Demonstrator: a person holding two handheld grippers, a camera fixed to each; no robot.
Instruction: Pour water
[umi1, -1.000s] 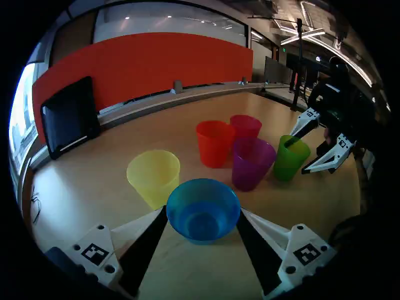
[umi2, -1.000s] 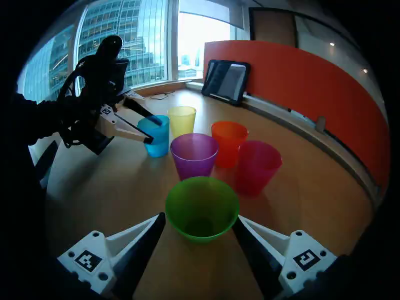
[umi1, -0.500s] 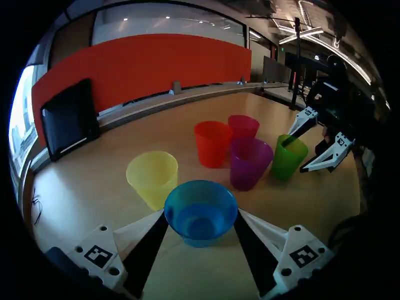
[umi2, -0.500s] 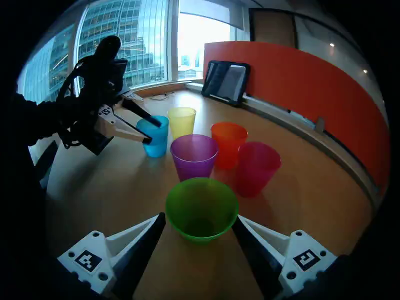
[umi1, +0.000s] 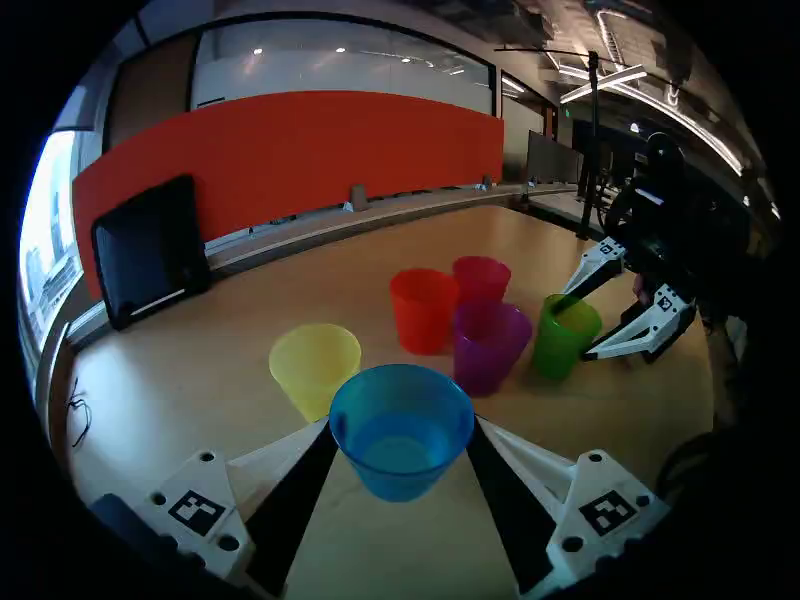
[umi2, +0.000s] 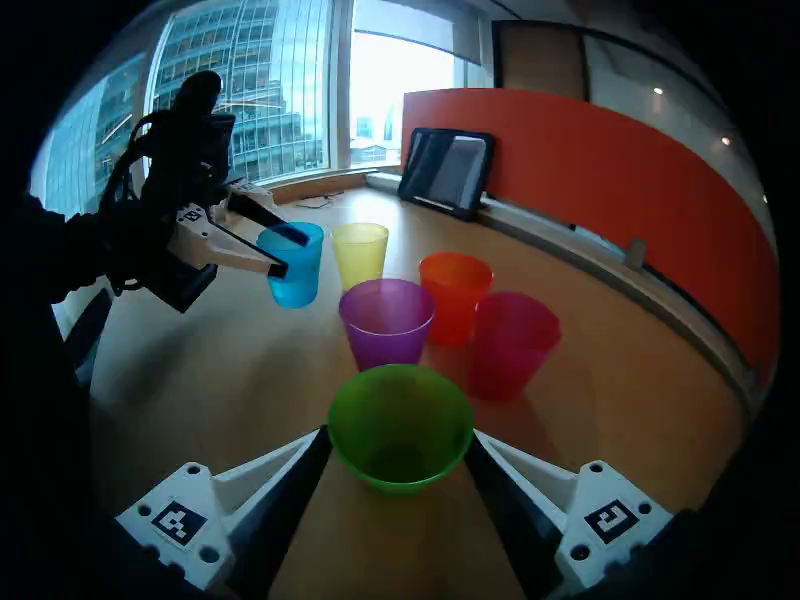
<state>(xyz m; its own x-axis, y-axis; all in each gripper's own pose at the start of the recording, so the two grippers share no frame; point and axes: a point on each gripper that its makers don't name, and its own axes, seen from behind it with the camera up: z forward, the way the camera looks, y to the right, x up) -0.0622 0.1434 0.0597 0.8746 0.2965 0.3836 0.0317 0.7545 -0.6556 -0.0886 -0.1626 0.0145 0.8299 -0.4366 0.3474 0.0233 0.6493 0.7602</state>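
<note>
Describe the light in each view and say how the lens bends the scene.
Right gripper view: daylight at the windows washes out to white, and the left tongs and the sleeve behind them look dark against it. Left gripper view: dimmer, lit by ceiling strip lights; the lens bows the red wall into an arc; the blue cup is sharp.
</note>
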